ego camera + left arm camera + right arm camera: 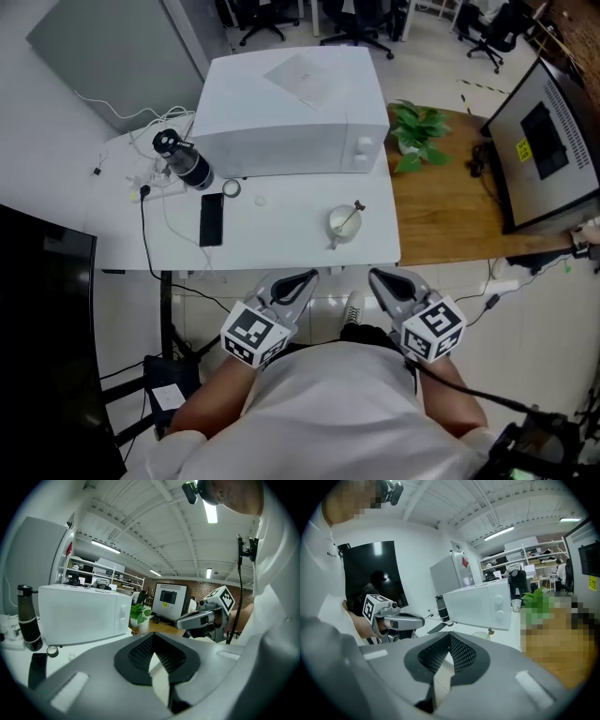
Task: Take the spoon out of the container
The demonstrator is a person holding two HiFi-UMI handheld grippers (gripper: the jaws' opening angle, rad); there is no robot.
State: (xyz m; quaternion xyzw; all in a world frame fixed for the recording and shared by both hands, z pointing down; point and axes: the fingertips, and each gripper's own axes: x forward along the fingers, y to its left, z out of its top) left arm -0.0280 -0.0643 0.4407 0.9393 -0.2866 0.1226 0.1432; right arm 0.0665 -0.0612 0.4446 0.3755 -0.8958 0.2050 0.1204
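A small white container (pixel 343 223) stands near the front edge of the white table (pixel 281 239), right of centre. A spoon (pixel 352 217) leans in it, its dark handle end pointing up and to the right. In the right gripper view the container's rim (pixel 480 634) and the spoon's handle (pixel 490 631) peek over the jaws. My left gripper (pixel 305 278) and right gripper (pixel 380 277) hover side by side just off the table's front edge, in front of the person's chest. Both are shut with nothing in them. The container lies ahead of them, between the two.
A white microwave (pixel 295 112) fills the back of the table. A dark bottle (pixel 183 159) stands to its left, amid cables, with a black phone (pixel 211 219) and a small round object (pixel 231 188) nearby. To the right, a wooden desk (pixel 450 202) carries a plant (pixel 417 136) and a monitor (pixel 544 141).
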